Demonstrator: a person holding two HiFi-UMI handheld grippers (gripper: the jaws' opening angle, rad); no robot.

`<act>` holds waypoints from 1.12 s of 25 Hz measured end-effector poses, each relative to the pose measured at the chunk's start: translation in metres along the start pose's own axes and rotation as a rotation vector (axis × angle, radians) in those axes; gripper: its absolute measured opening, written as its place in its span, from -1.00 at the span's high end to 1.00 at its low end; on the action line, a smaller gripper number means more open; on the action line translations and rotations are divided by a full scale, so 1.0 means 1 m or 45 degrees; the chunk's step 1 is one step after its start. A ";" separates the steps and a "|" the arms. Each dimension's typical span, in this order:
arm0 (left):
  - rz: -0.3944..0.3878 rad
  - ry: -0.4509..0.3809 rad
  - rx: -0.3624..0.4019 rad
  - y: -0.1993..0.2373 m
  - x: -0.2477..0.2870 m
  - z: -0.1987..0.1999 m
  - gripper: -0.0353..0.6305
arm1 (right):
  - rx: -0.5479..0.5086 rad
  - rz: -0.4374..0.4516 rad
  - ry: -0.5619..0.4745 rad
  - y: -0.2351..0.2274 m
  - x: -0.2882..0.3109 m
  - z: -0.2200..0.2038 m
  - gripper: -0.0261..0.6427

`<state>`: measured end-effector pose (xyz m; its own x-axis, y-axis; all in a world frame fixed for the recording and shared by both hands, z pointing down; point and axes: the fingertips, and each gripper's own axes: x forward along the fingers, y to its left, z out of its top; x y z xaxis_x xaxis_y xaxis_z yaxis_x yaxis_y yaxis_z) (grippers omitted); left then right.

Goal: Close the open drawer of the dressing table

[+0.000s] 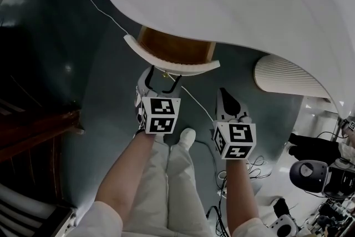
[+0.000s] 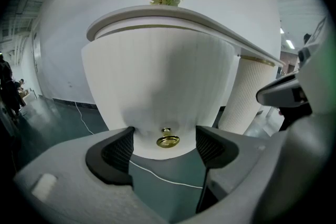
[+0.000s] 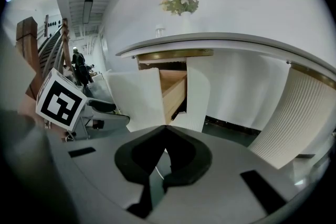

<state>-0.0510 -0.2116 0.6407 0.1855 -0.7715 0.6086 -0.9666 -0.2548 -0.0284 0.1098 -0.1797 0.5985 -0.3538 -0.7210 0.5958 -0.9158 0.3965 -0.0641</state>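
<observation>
The dressing table's drawer [image 1: 173, 51] stands pulled out from under the white tabletop [image 1: 249, 3], its wooden inside showing. Its curved white front [image 2: 157, 76] carries a brass knob [image 2: 168, 140]. My left gripper [image 1: 163, 78] is open just in front of that drawer front, and the knob sits between the two dark pads [image 2: 118, 152] without being clamped. My right gripper [image 1: 223, 95] is shut on nothing, lower and to the right, apart from the drawer. In the right gripper view the drawer [image 3: 170, 94] shows from the side, beyond the closed jaws [image 3: 165, 134].
A white ribbed pedestal [image 1: 283, 77] stands right of the drawer. A thin white cable [image 1: 100, 5] runs over the dark floor. Dark wooden furniture [image 1: 33, 125] is at the left, equipment and cables [image 1: 316, 175] at the bottom right. A vase of flowers [image 3: 181, 1] stands on the tabletop.
</observation>
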 end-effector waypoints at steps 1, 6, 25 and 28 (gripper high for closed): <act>0.004 0.001 0.000 0.001 0.003 0.002 -0.24 | 0.003 0.004 -0.002 0.000 0.002 0.001 0.94; 0.022 0.000 -0.014 -0.001 0.010 0.008 -0.24 | 0.006 0.010 -0.005 -0.005 0.007 0.005 0.94; 0.040 -0.052 0.001 0.004 0.042 0.032 -0.24 | 0.069 -0.009 -0.018 -0.018 0.023 0.011 0.94; 0.038 -0.062 0.015 0.001 0.048 0.036 -0.24 | 0.092 -0.015 -0.019 -0.024 0.026 0.011 0.94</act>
<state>-0.0370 -0.2699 0.6408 0.1654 -0.8062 0.5680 -0.9697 -0.2380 -0.0554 0.1205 -0.2145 0.6067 -0.3456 -0.7338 0.5849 -0.9309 0.3467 -0.1150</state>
